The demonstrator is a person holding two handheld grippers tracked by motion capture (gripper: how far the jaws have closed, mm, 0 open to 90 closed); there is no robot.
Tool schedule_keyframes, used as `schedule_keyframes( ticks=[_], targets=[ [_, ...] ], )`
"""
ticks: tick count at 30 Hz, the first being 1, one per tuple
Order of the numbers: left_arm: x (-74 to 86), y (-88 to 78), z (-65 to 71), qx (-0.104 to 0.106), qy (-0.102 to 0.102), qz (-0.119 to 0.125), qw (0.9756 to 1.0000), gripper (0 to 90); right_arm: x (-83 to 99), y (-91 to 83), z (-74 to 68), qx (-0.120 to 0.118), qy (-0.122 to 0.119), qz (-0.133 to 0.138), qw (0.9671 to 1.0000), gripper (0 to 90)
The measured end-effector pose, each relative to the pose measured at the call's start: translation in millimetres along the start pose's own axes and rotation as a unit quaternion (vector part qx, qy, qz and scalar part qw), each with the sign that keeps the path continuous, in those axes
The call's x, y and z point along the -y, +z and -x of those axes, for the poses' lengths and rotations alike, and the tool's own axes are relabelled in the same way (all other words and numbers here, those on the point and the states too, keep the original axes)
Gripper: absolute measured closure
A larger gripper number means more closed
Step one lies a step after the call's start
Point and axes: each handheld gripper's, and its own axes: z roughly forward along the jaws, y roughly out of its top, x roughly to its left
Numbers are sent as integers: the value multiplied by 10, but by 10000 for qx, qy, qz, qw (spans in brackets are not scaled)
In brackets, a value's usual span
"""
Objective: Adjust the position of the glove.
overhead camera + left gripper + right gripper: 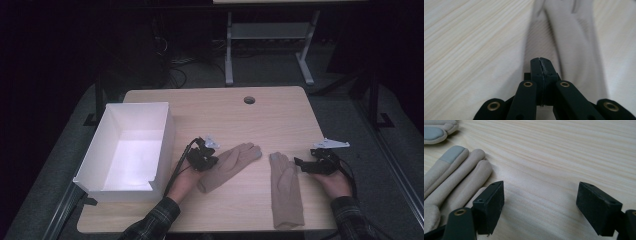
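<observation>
Black jaws of the left gripper [541, 65] are pressed tight together. Nothing is between them that I can see. A tan glove [571, 47] lies flat on the wooden table [469, 55], just past the jaw tips and a little to their right. From above, this gripper [204, 159] sits at the wrist end of that glove [227, 167]. My guess is that the hand brought it there to pick the glove up by its edge, since an edge is easy to pinch.

A white box [131, 150] stands open just to the left of the left gripper. I think the gloves may go in there, because the box is so close.

A second tan glove [286, 192] lies between the two grippers, nearer the right one. It points away from the person.

On the right, the right gripper [540, 205] has its jaws wide apart, with bare table between them. That second glove's fingers [461, 175] lie just left of its left jaw. It looks ready to slide over and pinch them.

Both gloves are soft and light tan. Each has a grey patch on a fingertip [452, 153]. They lie flat and limp, so they should bend and hang when lifted.
</observation>
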Motion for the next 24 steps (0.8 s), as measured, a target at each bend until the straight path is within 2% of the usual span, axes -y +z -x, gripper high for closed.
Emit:
schedule_keyframes(
  ticks=[3, 10, 18, 24],
  targets=[
    [9, 3, 17, 44, 39, -52, 10000, 894, 0, -1, 0, -6, -7, -1, 10000, 220],
    [47, -45, 137, 355, 124, -149, 9992, 889, 1, -1, -1, -25, -25, 3, 10000, 220],
    [96, -66, 340, 944, 192, -65, 9953, 873, 1, -1, -1, -29, -28, 3, 10000, 220],
    [70, -36, 510, 1138, 315, -17, 9930, 873, 1, 0, 0, -37, -43, 7, 10000, 220]
  ],
)
